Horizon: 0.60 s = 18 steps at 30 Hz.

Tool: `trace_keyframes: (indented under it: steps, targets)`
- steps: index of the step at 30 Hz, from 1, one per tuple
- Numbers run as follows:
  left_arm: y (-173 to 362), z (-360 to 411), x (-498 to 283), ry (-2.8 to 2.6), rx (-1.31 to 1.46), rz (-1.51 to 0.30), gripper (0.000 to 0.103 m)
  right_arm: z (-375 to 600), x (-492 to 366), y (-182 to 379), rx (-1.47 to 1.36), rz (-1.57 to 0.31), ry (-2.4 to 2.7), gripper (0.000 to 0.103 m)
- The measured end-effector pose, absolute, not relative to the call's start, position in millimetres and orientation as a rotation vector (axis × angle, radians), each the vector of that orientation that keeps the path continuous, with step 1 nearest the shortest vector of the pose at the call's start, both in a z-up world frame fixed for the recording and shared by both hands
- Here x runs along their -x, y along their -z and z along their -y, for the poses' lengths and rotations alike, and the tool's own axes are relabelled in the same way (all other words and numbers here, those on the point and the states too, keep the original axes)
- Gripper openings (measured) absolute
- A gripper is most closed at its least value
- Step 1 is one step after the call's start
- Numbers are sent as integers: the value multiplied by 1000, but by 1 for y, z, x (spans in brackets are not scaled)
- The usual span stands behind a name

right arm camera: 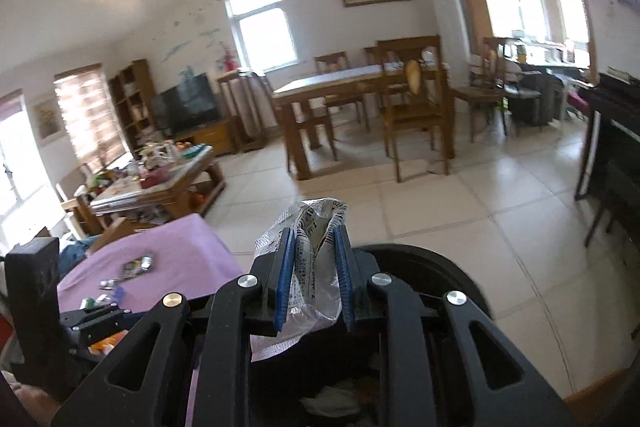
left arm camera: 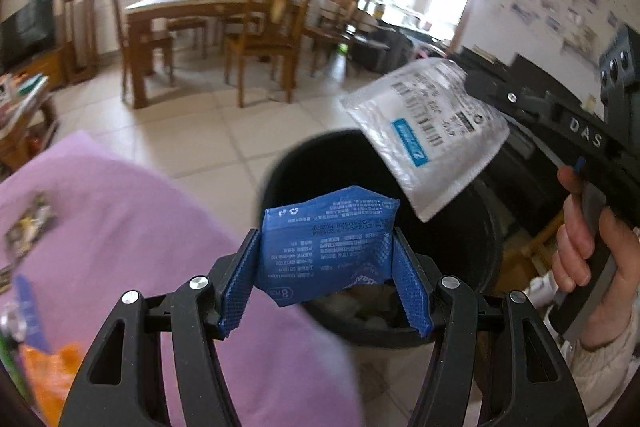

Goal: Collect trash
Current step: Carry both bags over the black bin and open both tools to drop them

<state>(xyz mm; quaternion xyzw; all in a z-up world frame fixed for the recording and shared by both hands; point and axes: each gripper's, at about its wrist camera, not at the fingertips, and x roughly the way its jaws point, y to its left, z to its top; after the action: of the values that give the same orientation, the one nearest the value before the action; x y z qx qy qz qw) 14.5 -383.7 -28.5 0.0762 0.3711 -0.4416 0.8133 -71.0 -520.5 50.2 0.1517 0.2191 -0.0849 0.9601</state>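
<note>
My left gripper (left arm camera: 326,263) is shut on a blue wrapper (left arm camera: 326,247) and holds it over the open black trash bin (left arm camera: 472,251). My right gripper (right arm camera: 314,255) is shut on a silver-white plastic mailer pouch (right arm camera: 312,259), also above the bin (right arm camera: 452,267). In the left wrist view the pouch (left arm camera: 428,131) hangs from the right gripper over the bin's far rim. White crumpled trash lies in the bin's bottom (left arm camera: 360,303).
A table with a purple cloth (left arm camera: 132,235) stands left of the bin and carries small wrappers (left arm camera: 30,223) and an orange bag (left arm camera: 52,367). A wooden dining table with chairs (right arm camera: 360,95), a cluttered coffee table (right arm camera: 160,171) and a dark piano (right arm camera: 616,131) stand around the tiled floor.
</note>
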Motion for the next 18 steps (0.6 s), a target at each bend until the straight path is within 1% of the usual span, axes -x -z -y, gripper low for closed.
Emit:
trace_keyframes:
  steps: [5, 11, 18]
  targets:
    - [54, 429, -1, 995, -194, -836, 63, 548, 79, -26, -336, -485, 217, 21]
    - [70, 451, 3, 1011, -226, -853, 63, 561, 81, -7, -373, -515, 213, 21]
    - [76, 463, 2, 1004, -248, -859, 64, 564, 82, 4, -389, -529, 196, 21]
